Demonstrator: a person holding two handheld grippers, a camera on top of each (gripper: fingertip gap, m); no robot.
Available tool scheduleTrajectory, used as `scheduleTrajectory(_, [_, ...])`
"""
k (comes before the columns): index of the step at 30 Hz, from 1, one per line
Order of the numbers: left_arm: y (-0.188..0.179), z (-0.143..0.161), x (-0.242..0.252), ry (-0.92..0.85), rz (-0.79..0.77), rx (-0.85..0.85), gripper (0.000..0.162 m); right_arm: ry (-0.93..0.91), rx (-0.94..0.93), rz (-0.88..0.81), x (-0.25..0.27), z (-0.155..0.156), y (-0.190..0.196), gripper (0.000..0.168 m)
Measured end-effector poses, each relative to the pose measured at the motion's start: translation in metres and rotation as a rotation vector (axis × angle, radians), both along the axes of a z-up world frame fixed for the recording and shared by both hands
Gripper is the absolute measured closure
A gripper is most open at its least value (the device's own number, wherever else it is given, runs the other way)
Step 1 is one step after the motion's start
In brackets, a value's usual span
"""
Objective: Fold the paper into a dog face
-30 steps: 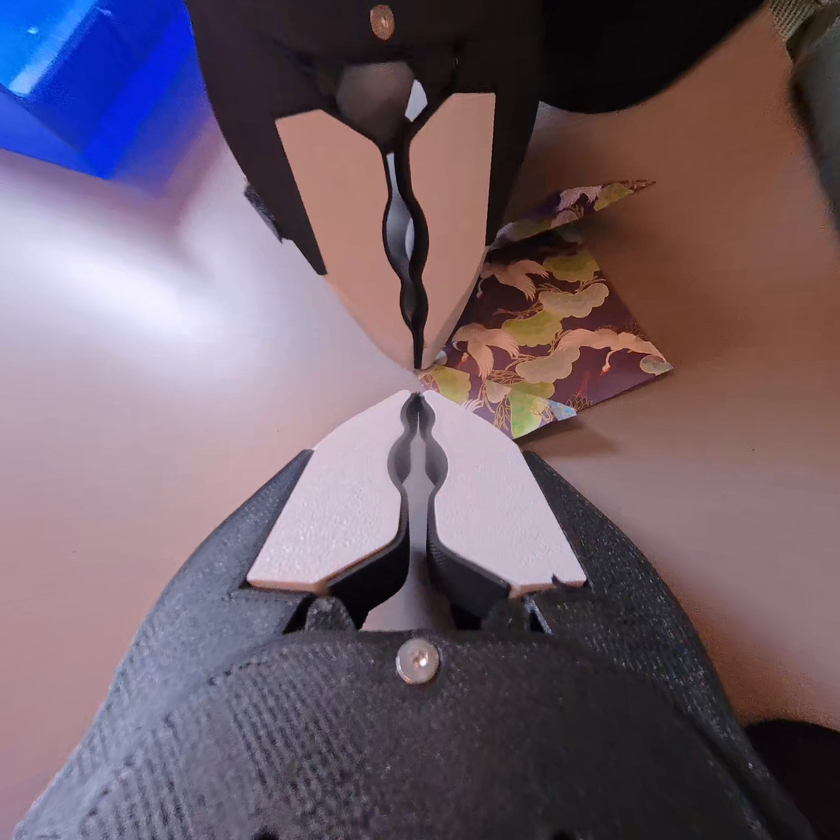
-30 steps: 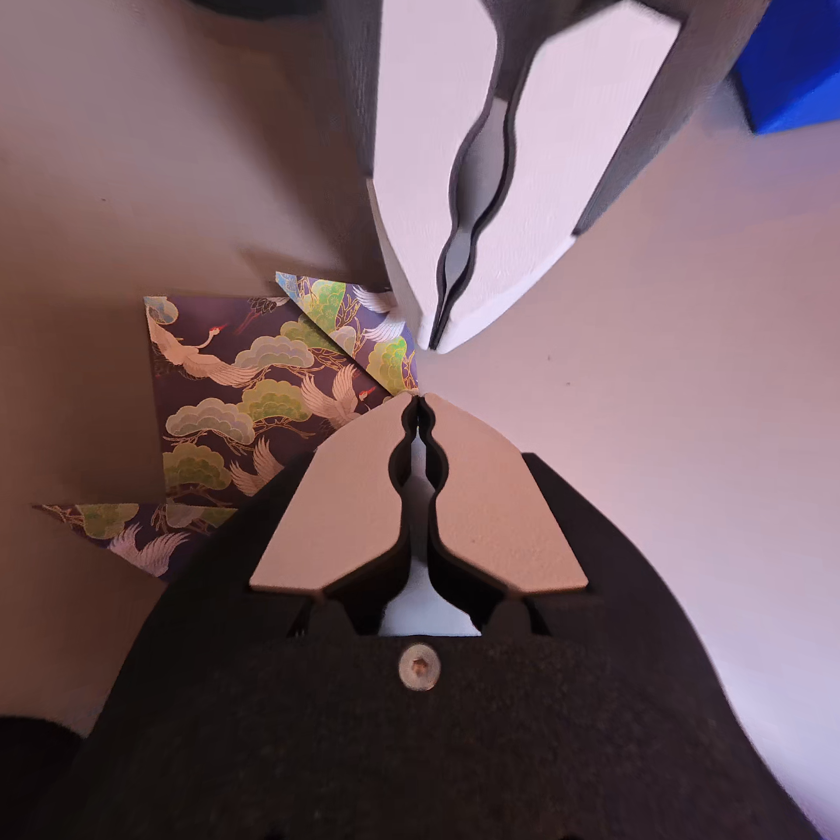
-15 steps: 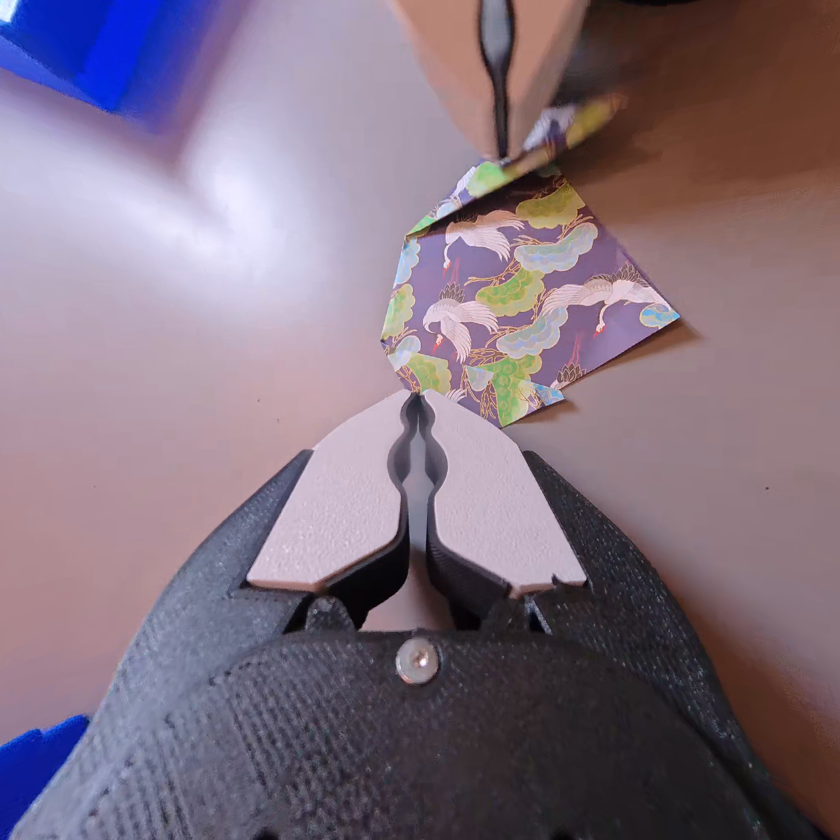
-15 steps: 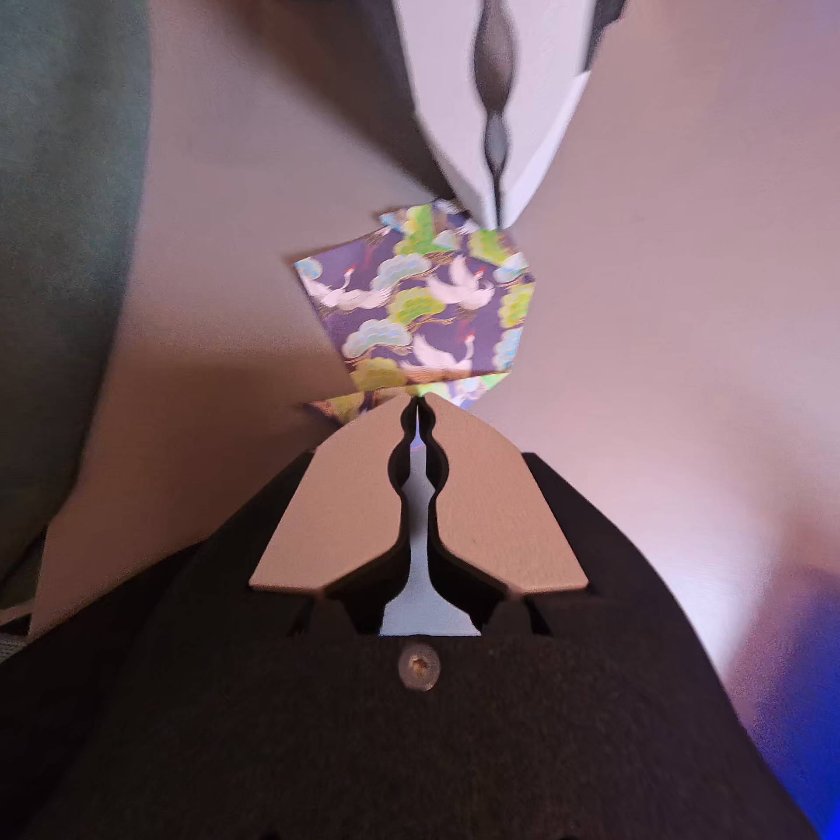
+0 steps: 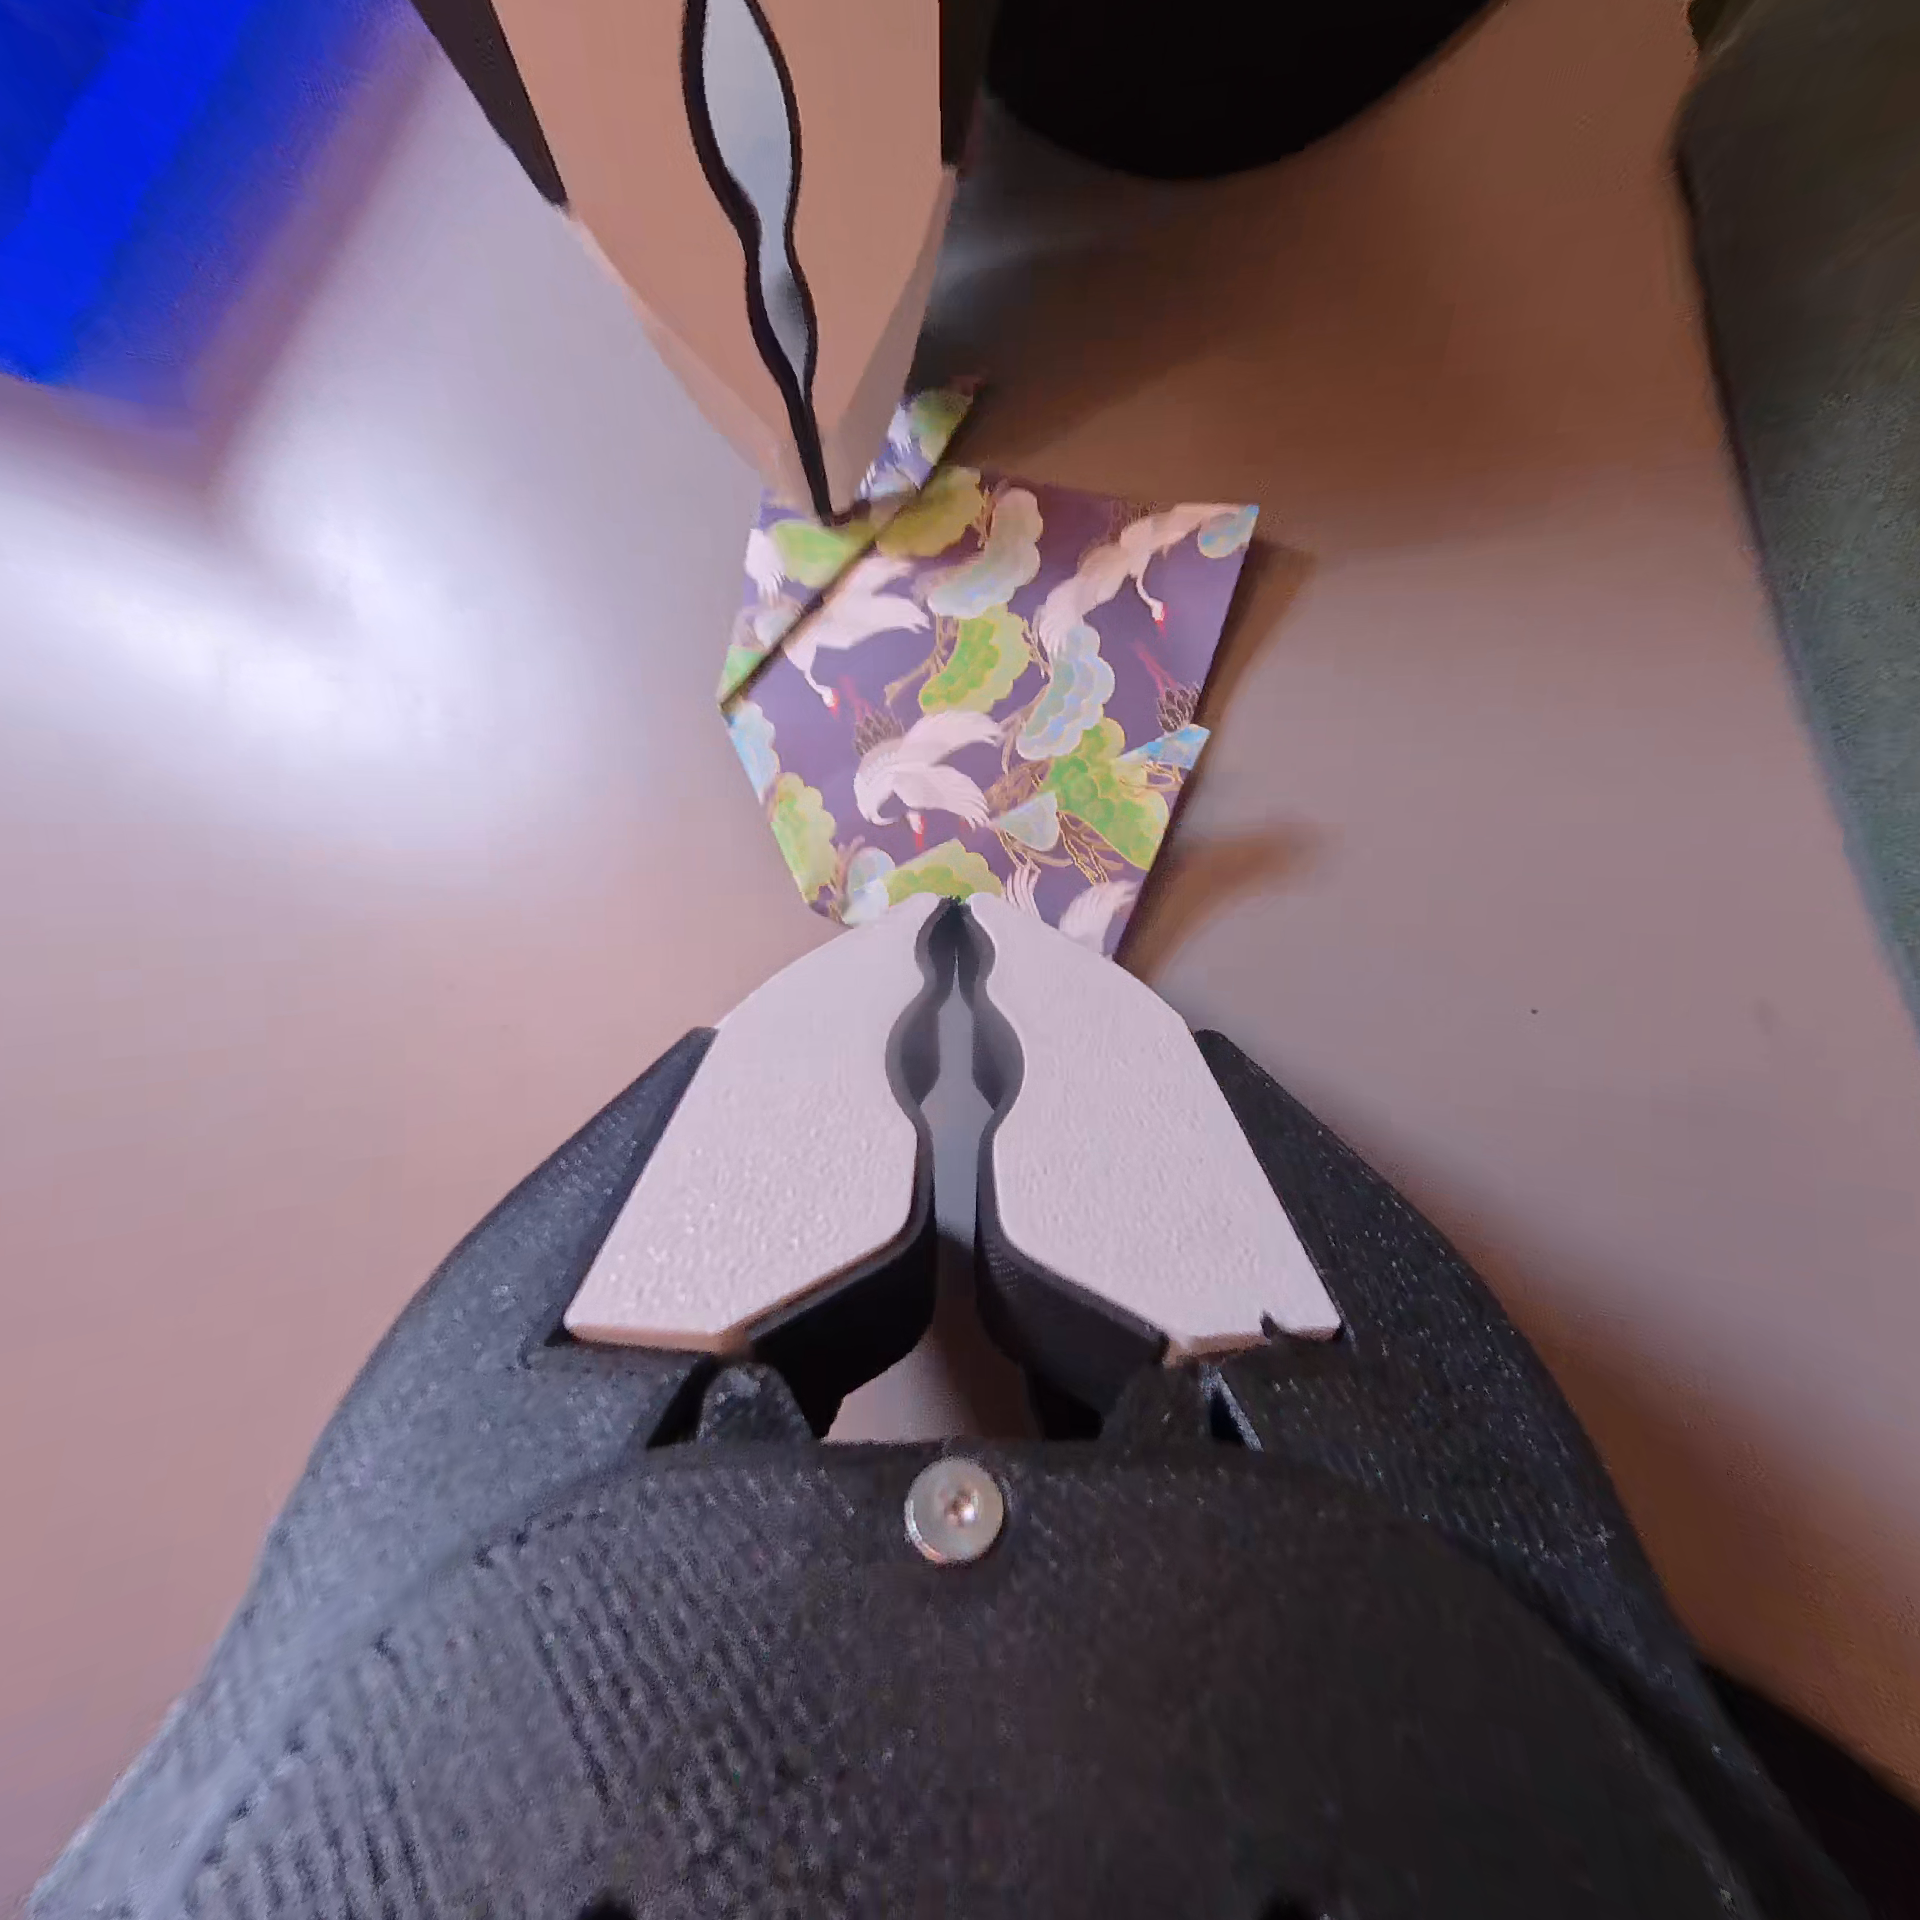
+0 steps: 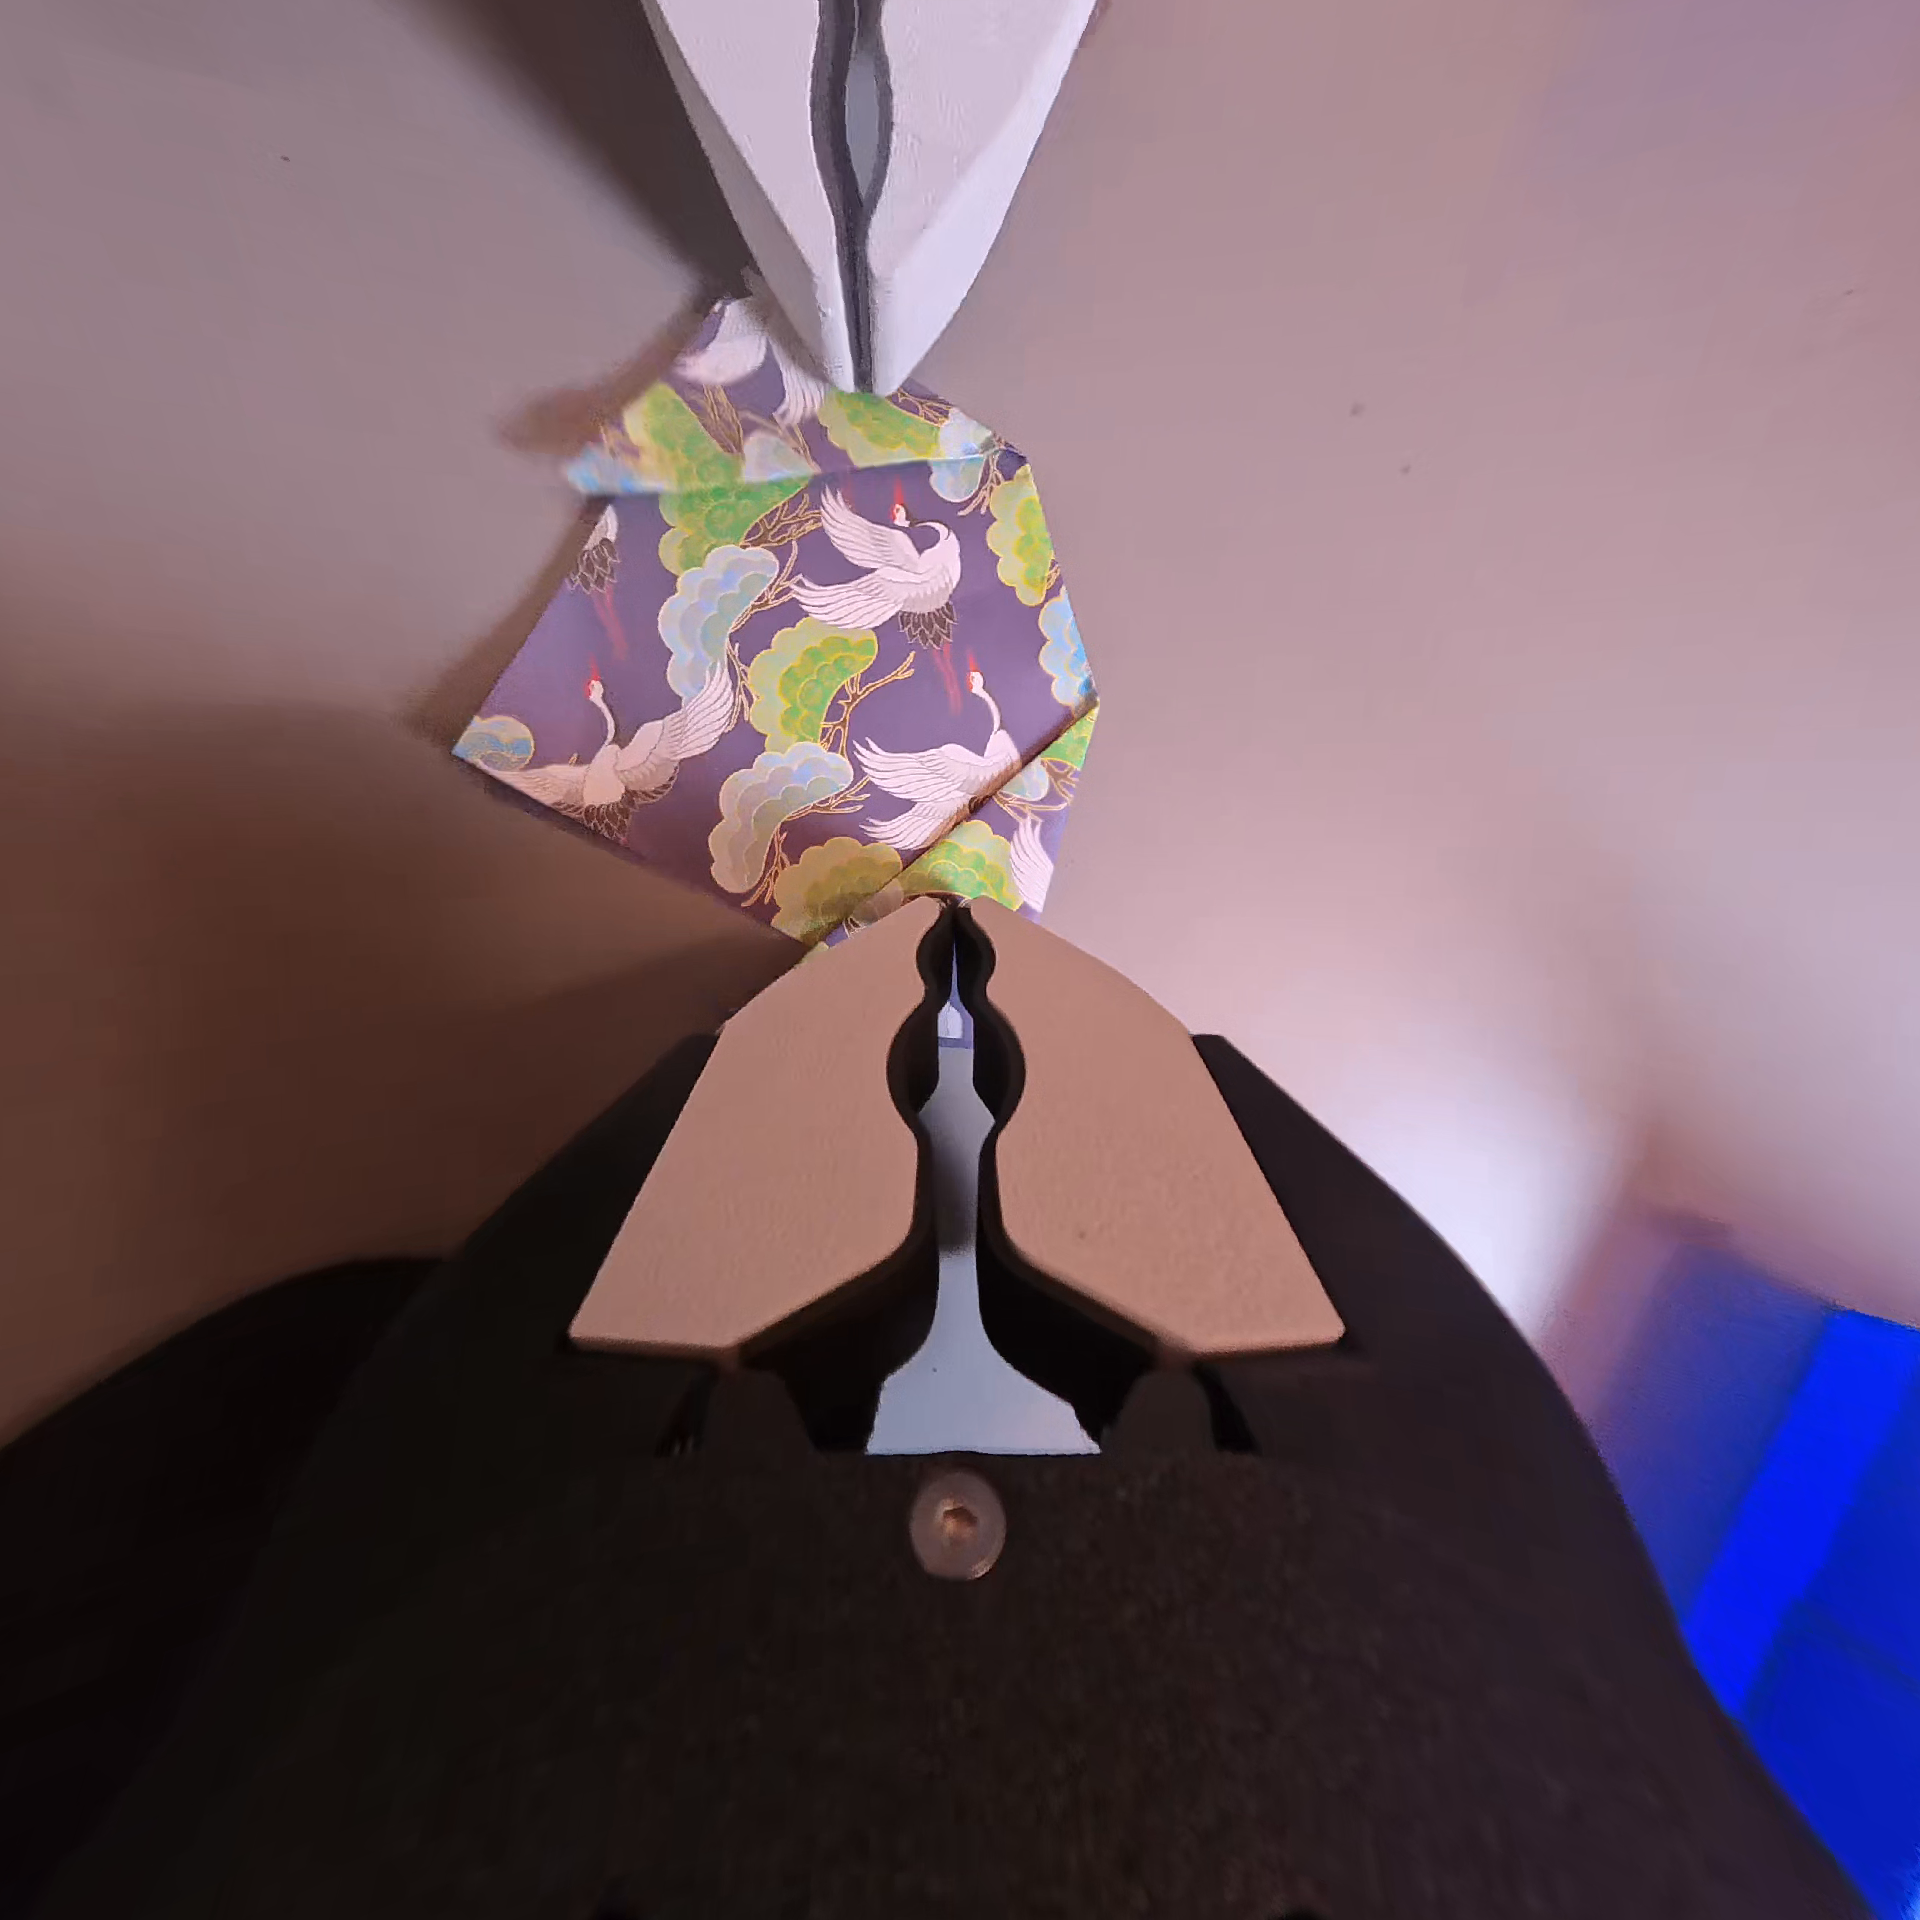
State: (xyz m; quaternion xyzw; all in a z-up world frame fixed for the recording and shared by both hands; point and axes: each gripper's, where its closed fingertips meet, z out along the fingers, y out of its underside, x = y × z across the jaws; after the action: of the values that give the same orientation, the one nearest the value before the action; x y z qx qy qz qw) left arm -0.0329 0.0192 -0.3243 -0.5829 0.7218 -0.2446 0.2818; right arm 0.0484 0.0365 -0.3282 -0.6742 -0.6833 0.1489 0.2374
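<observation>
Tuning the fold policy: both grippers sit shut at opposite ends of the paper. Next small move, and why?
Probably press the left gripper down on the near edge to flatten the crease. The paper lies folded on the table, both grippers shut at its edges, the right gripper opposite; a flap by the near right edge looks slightly raised.

Soft indoor light, moderately bright. A pale glare patch lies on the smooth beige-grey tabletop (image 5: 312,623) left of the purple folded paper with white cranes and green clouds (image 5: 987,707) in the left wrist view; a similar sheen sits right of the paper (image 6: 810,686) in the right wrist view. A dim brownish shade covers the table left of the paper there. The paper's print is sharp centrally, with a smeared edge at its upper left. A saturated blue object (image 6: 1808,1538), lower right of the paper, is blurred. Wide-angle bending stretches both frames' borders.
</observation>
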Motion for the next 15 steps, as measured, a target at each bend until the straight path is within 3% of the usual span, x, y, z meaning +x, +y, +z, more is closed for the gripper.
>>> scheduleTrajectory(5, [0.011, 0.024, 0.018, -0.186, 0.017, 0.047, 0.162, 0.02, 0.031, 0.012, -0.002, 0.0, 0.004, 0.168])
scheduleTrajectory(13, [0.014, 0.004, 0.017, -0.08, -0.084, 0.155, 0.162, 0.058, 0.088, 0.003, -0.003, 0.002, 0.01, 0.165])
scheduleTrajectory(15, [0.015, 0.003, 0.018, -0.082, -0.065, 0.135, 0.128, 0.105, 0.09, -0.007, -0.004, 0.01, 0.009, 0.156])
